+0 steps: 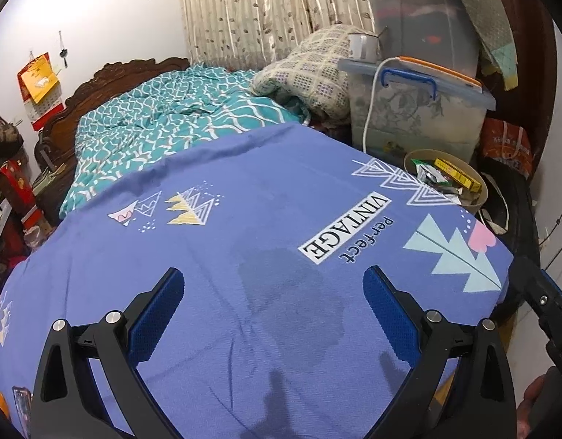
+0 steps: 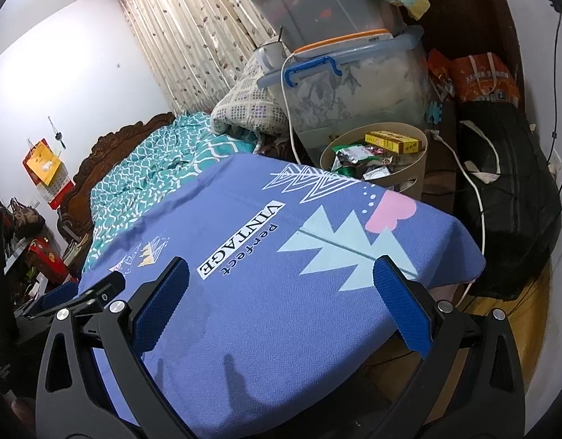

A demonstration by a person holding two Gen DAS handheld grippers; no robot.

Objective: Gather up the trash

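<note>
A beige round trash bin [image 2: 405,177] stands past the far right corner of the blue "VINTAGE" cloth [image 2: 281,292]; it also shows in the left wrist view [image 1: 480,192]. It holds wrappers [image 2: 357,161] and a yellow box [image 2: 392,142]. My left gripper [image 1: 273,285] is open and empty above the cloth [image 1: 244,256]. My right gripper [image 2: 281,274] is open and empty above the cloth's right part. The left gripper shows at the right view's left edge [image 2: 79,292].
Clear storage boxes [image 2: 354,80] are stacked behind the bin, with a mug [image 2: 270,53] and a white cable [image 2: 471,183]. A teal bed cover [image 1: 163,128] and folded quilt [image 1: 310,69] lie beyond. A black bag [image 2: 507,190] and an orange bag [image 2: 482,77] stand right.
</note>
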